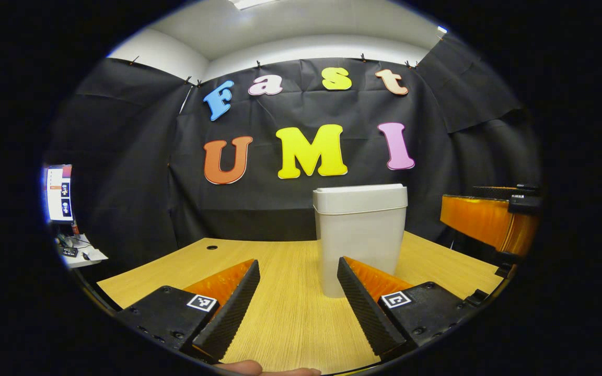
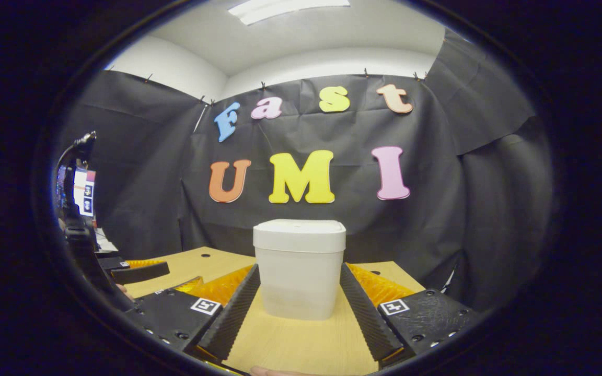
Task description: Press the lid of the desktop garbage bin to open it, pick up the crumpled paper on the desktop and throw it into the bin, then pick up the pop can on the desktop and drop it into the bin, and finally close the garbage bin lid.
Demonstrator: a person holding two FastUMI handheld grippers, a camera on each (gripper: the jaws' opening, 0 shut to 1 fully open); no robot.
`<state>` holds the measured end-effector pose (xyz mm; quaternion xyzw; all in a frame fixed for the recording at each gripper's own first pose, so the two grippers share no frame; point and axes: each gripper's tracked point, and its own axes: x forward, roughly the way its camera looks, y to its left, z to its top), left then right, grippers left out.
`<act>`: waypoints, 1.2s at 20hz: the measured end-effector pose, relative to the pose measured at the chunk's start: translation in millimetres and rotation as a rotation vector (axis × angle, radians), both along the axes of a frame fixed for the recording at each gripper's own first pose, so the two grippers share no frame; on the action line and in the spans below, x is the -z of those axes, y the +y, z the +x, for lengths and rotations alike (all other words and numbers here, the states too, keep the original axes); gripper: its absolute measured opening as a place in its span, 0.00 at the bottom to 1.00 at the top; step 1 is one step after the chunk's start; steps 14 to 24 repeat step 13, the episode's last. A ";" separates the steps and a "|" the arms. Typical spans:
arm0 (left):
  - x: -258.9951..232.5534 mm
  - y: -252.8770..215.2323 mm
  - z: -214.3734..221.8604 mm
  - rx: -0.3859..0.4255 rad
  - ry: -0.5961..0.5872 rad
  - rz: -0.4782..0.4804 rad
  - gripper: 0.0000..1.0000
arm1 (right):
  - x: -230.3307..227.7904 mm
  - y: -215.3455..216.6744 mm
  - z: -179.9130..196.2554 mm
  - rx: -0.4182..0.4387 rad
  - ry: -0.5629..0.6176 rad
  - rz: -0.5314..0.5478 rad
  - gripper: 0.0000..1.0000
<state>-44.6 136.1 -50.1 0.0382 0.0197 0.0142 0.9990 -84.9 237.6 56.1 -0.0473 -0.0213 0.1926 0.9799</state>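
The white garbage bin (image 1: 359,245) stands upright on the wooden desk (image 1: 285,318) with its lid (image 1: 359,197) down. My left gripper (image 1: 298,265) is open with nothing between its fingers, and the bin stands a little ahead and to the right of them. In the right gripper view the bin (image 2: 299,284) is framed between the fingers of my right gripper (image 2: 299,269), which is open. The bin stands just past the fingertips, and I cannot tell whether they touch it. Its lid (image 2: 299,235) lies flat and closed.
The right gripper's body (image 1: 484,216) hangs at the right edge of the left gripper view. The left gripper's finger (image 2: 139,271) pokes in low at the left of the right gripper view. A cable hole (image 1: 211,247) is at the desk's far left. A side table with a monitor (image 1: 59,193) stands beyond.
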 end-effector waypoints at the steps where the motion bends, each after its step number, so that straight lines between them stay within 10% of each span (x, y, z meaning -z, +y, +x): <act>1: 1.1 0.0 0.1 -0.002 0.004 0.006 0.98 | -1.8 -1.4 0.9 0.010 -0.006 -0.002 0.95; 24: 21.4 21.8 3.1 -0.058 0.059 -0.041 0.98 | -8.2 -11.0 1.5 0.032 -0.021 0.013 0.95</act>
